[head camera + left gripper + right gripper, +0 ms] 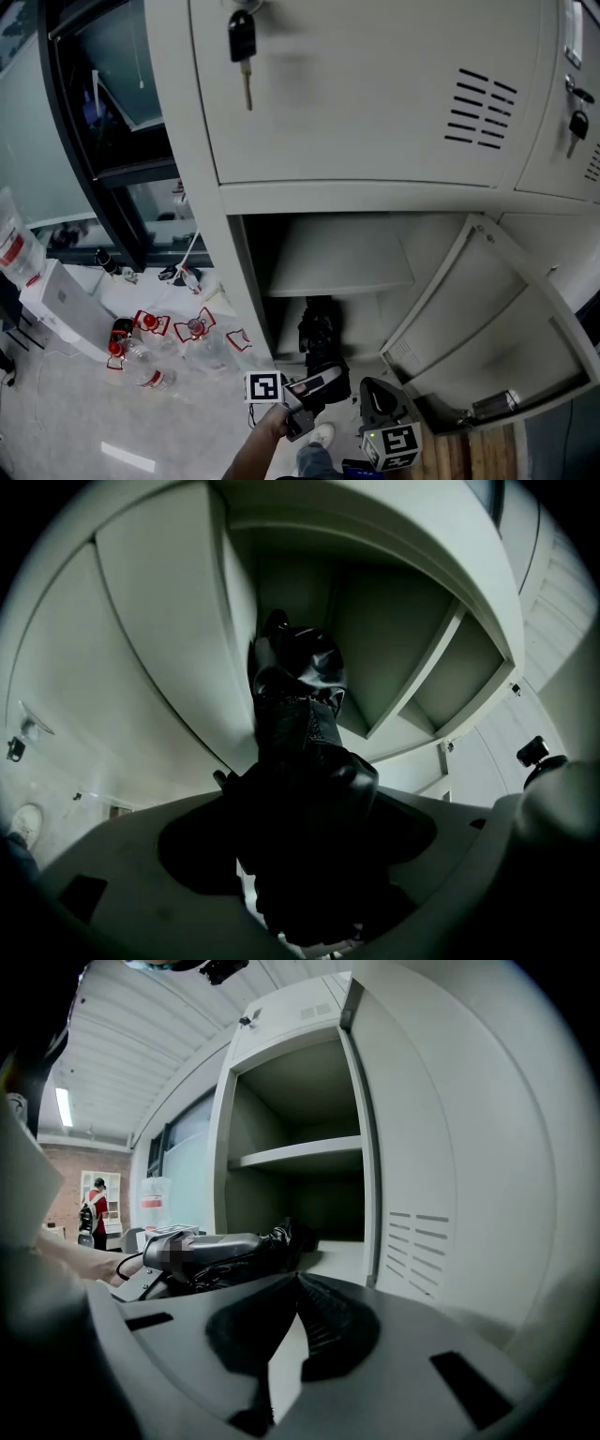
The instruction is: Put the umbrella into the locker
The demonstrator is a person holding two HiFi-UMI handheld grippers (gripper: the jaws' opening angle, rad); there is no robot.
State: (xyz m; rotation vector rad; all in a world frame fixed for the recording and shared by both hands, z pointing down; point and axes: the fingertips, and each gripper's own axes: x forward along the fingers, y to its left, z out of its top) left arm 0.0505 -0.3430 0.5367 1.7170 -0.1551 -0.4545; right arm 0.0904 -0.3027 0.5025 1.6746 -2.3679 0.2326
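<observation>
**Grip.** L gripper (302, 874): jaws clamped on the near end of the folded black umbrella (296, 714), fabric bulging btwn them; hold looks firm. R gripper (296, 1335): jaws brought together, nothing in them. It sits just right of the L one, at the bottom centre of the head view.

**Position.** The umbrella's far end is past the front edge of the lower locker compartment (356, 300), at centre frame in the head view and below the inner shelf (337, 258). The near end is outside w/ the gripper. The open door (506, 328) is swung to the lower right, off the path.

**Assessment.** Insertion under way, approx. half done.

**Recommend.**
- Push straight along the umbrella's axis.
- Keep it low.
- Release only once the full length is inside.
- Keep the R gripper off the door.

**Risk.** Loose fabric could snag on the front edge.
</observation>
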